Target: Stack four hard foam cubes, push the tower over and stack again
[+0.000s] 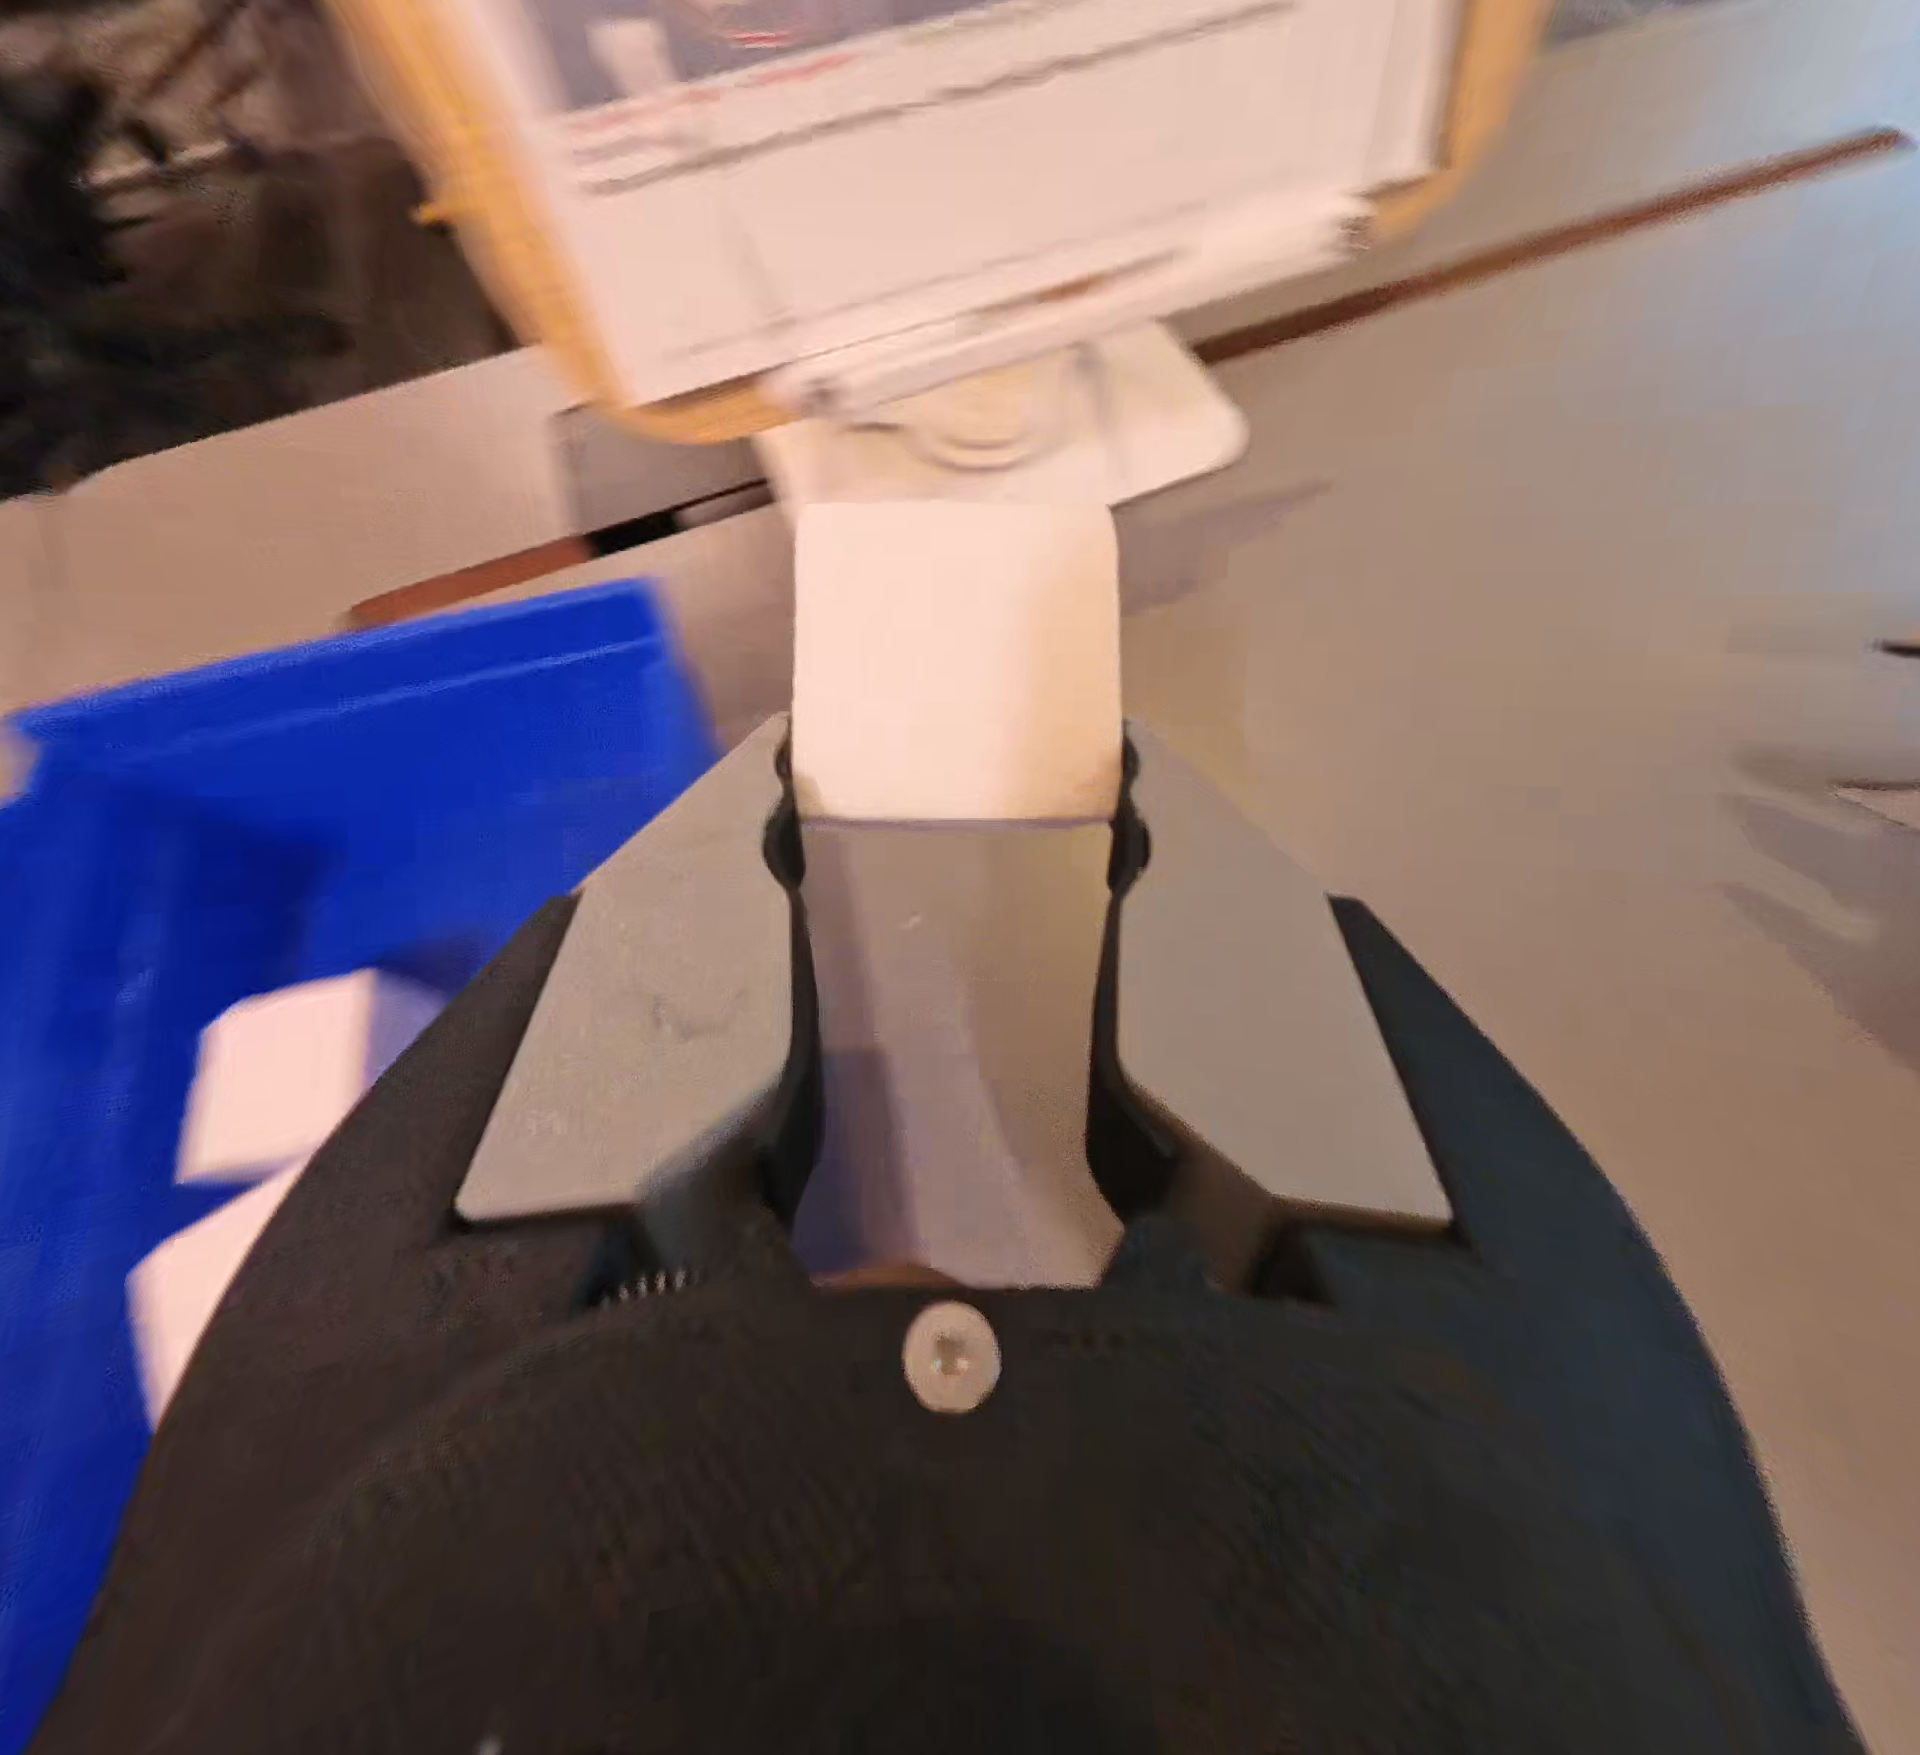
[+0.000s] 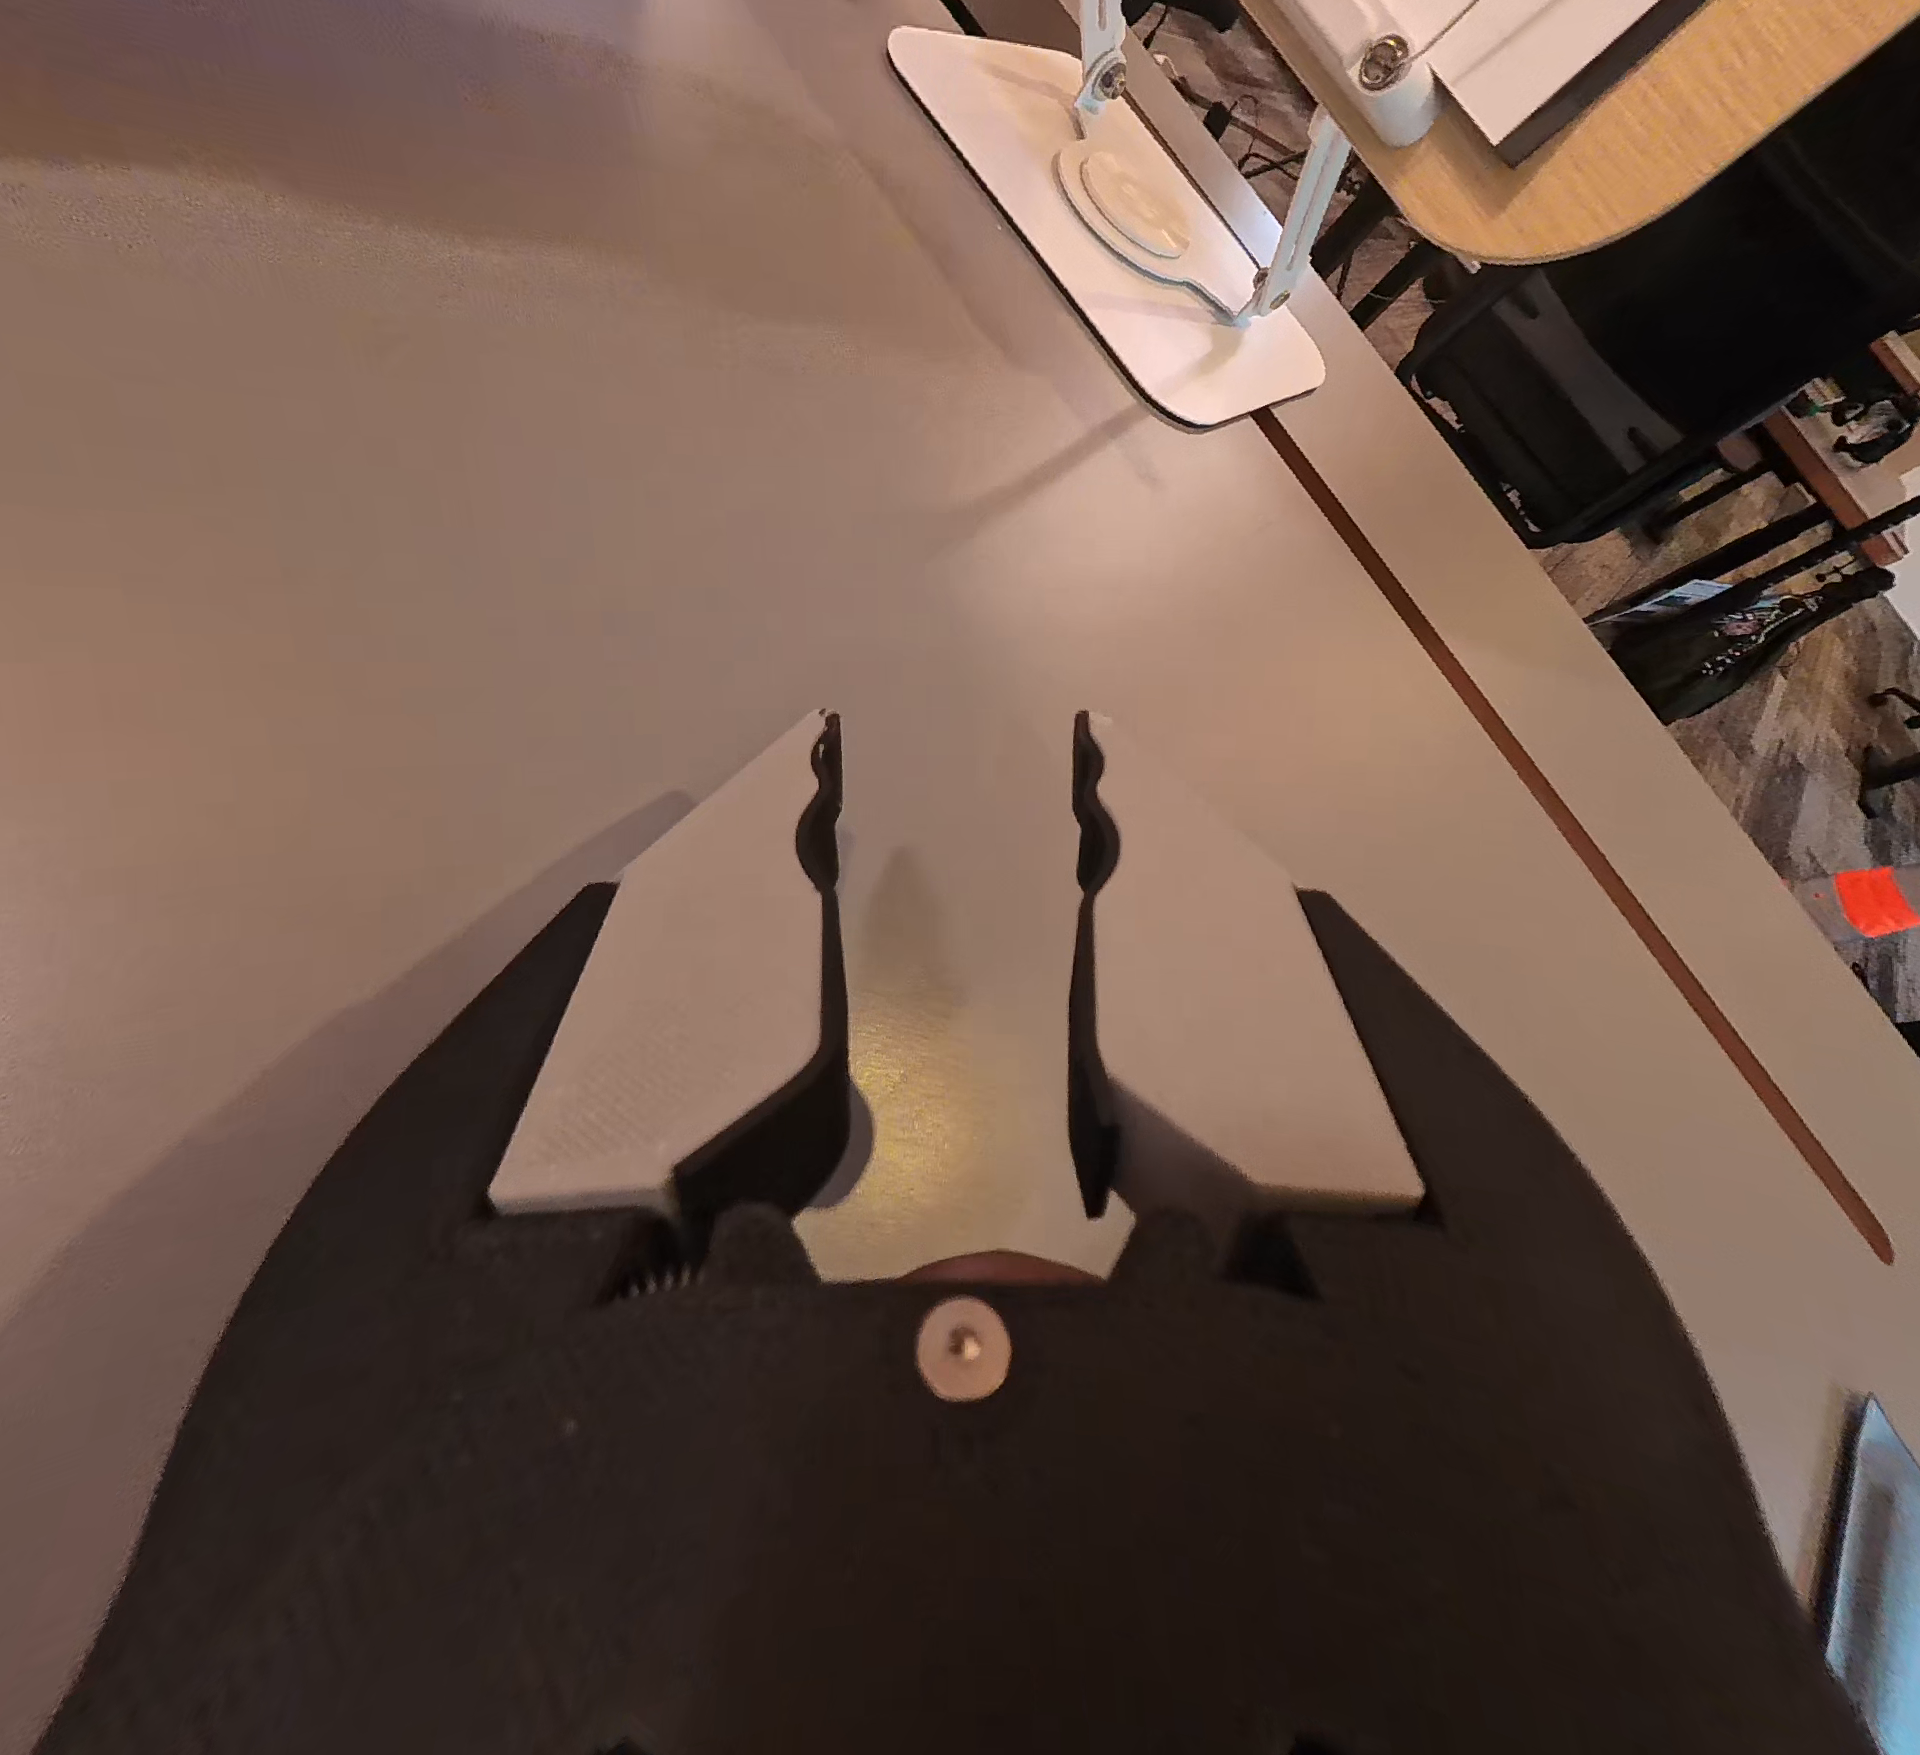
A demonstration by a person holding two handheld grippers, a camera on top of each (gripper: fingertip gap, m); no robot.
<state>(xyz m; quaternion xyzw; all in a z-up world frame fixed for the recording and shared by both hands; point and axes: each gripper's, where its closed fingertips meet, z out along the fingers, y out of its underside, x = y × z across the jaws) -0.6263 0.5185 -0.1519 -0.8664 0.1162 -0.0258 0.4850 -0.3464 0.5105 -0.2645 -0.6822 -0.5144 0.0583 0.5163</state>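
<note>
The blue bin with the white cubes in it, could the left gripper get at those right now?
Probably not yet. The left gripper is already shut on a white cube, so its fingers are full. The blue bin sits close beside it, open on top, with more cubes inside.

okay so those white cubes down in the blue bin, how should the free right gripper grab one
Judging loosely: come from above, since the blue bin walls block the sides, and close the open right gripper across two opposite flat faces of a white cube.
</note>
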